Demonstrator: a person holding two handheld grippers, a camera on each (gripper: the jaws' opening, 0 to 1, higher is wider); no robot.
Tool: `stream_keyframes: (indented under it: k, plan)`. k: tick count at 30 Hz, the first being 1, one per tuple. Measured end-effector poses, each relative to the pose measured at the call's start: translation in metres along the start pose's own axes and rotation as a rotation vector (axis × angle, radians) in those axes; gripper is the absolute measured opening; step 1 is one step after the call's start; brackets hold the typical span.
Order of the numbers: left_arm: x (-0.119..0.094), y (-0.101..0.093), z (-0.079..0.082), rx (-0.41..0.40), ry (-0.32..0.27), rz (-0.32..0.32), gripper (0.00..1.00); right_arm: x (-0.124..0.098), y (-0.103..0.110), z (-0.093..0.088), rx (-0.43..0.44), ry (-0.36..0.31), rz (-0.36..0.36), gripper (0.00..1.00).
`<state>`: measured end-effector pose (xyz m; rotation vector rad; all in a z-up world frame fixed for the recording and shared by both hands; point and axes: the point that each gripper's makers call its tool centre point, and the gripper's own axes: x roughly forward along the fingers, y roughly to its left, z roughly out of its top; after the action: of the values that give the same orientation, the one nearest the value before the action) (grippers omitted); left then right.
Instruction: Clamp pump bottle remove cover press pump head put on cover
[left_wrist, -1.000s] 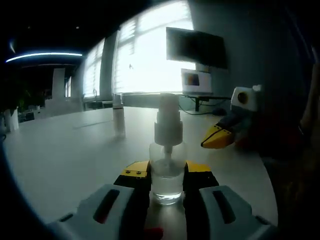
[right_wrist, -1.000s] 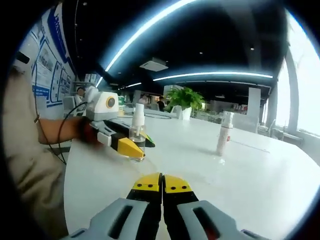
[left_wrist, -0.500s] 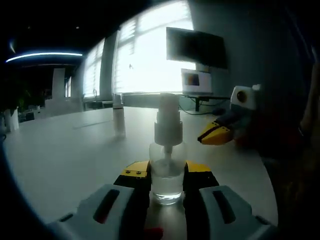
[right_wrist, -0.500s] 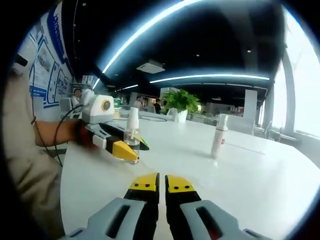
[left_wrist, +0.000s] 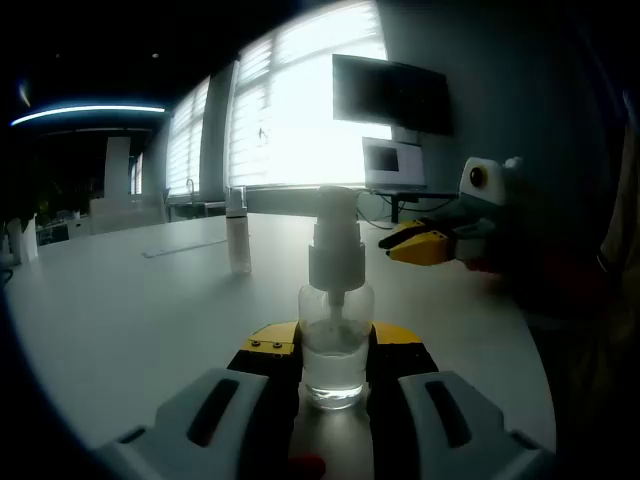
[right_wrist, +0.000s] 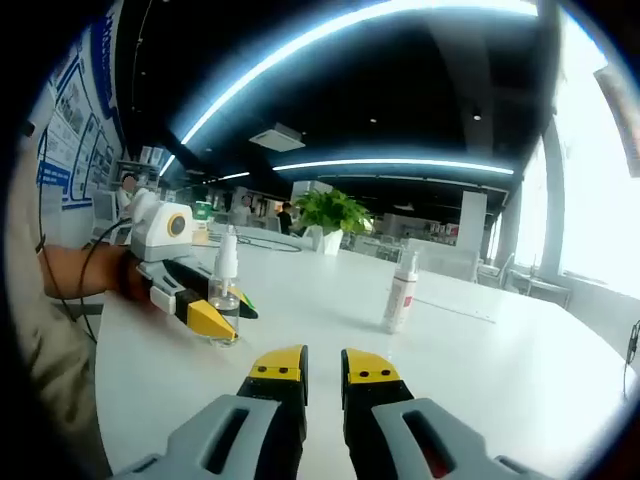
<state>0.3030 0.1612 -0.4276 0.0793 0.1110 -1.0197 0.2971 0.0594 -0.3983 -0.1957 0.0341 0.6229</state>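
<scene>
A small clear pump bottle (left_wrist: 335, 350) stands upright on the white table (left_wrist: 140, 310), its pale cover (left_wrist: 336, 235) over the pump head. My left gripper (left_wrist: 335, 342) is shut on the bottle's body, one yellow-tipped jaw on each side. In the right gripper view the same bottle (right_wrist: 224, 296) sits in the left gripper (right_wrist: 196, 308), held by a person's hand. My right gripper (right_wrist: 323, 366) hovers above the table with its jaws a little apart and nothing between them. It appears in the left gripper view as a yellow-tipped right gripper (left_wrist: 425, 245), to the right of the cover and apart from it.
A second, white spray bottle (left_wrist: 237, 232) stands farther back on the table, also seen as a white spray bottle (right_wrist: 402, 292) in the right gripper view. A potted plant (right_wrist: 335, 212) stands beyond the table. A person's arm (right_wrist: 70, 275) is at the left.
My right gripper has risen and come nearer the bottle's top, and its jaws have parted from shut to slightly open. The left gripper and bottle have stayed still.
</scene>
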Motion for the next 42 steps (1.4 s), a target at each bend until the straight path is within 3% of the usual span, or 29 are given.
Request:
stream_keyframes:
  k: [18, 32, 42]
  plan:
    - [0.000, 0.000, 0.000, 0.002, 0.000, 0.000, 0.16, 0.035, -0.038, -0.017, 0.012, 0.114, -0.108, 0.22]
    - [-0.001, -0.001, 0.000, 0.003, -0.001, 0.000, 0.16, 0.054, -0.042, -0.039, 0.038, 0.193, -0.108, 0.23]
    - [-0.001, 0.000, 0.000, 0.003, -0.001, 0.000, 0.16, 0.058, -0.037, -0.041, 0.069, 0.195, -0.100, 0.20]
